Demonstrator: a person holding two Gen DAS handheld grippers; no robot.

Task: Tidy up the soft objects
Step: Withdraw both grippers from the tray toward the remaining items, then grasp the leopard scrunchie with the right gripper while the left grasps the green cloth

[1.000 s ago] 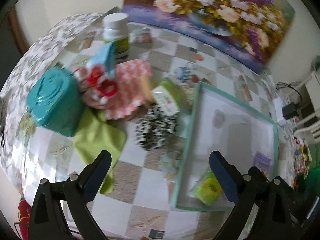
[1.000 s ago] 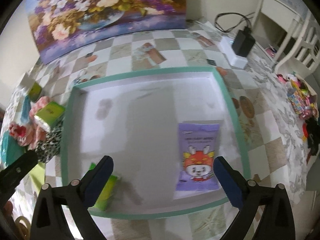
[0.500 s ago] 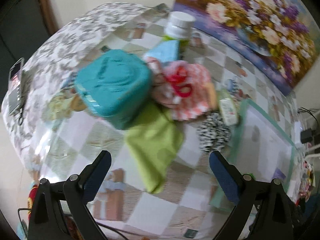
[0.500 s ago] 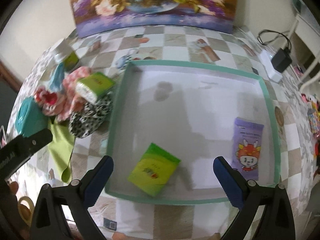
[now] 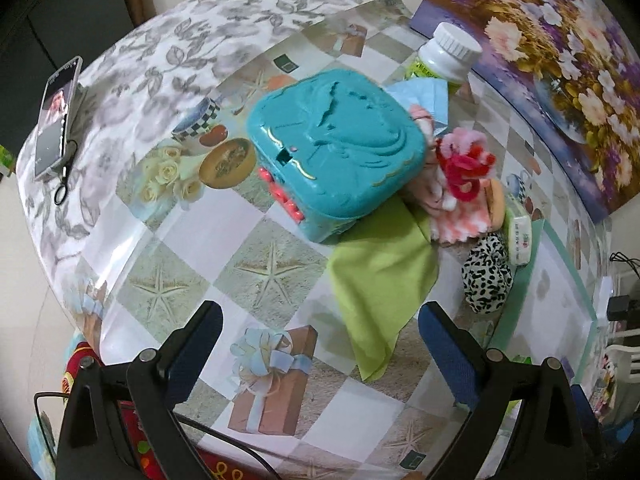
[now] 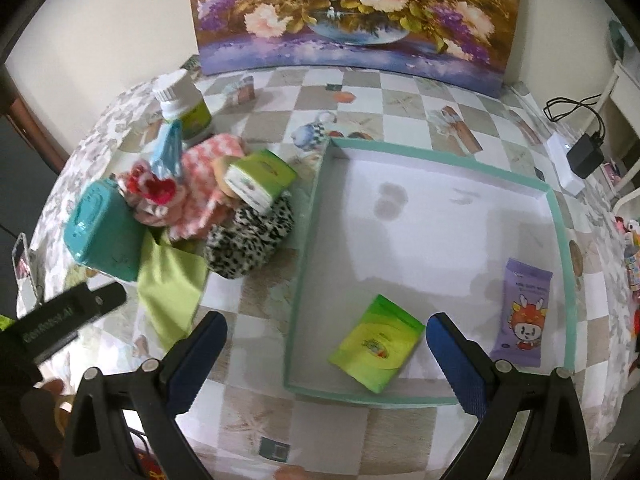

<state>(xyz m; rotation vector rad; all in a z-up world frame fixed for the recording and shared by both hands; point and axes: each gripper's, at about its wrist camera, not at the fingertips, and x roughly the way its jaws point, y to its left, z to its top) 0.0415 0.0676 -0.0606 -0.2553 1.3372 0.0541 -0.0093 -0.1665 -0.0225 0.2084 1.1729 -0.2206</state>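
Observation:
A pile of soft things lies left of the teal-rimmed white tray (image 6: 310, 216): a lime green cloth (image 5: 380, 276) (image 6: 170, 284), a leopard-print scrunchie (image 5: 486, 276) (image 6: 250, 238), a pink checked cloth (image 6: 208, 168), red and pink fluffy bits (image 5: 460, 168), and a green tissue pack (image 6: 258, 180) (image 5: 520, 230). Inside the tray lie a green tissue pack (image 6: 376, 354) and a purple packet (image 6: 524, 312). My left gripper (image 5: 320, 320) hovers open over the table in front of the green cloth. My right gripper (image 6: 326, 326) hangs open above the tray's near left corner. Both hold nothing.
A teal plastic box (image 5: 336, 152) (image 6: 102, 232) sits on the green cloth's far end. A white-capped bottle (image 6: 182, 104) stands behind the pile. A flower painting (image 6: 352, 12) leans at the back. A phone (image 5: 56, 116) lies at the table's left edge, a charger (image 6: 584, 156) at the right.
Both grippers have swung left. The left view moved off the tray onto the teal box and green cloth. The right view now takes in the pile as well as the tray.

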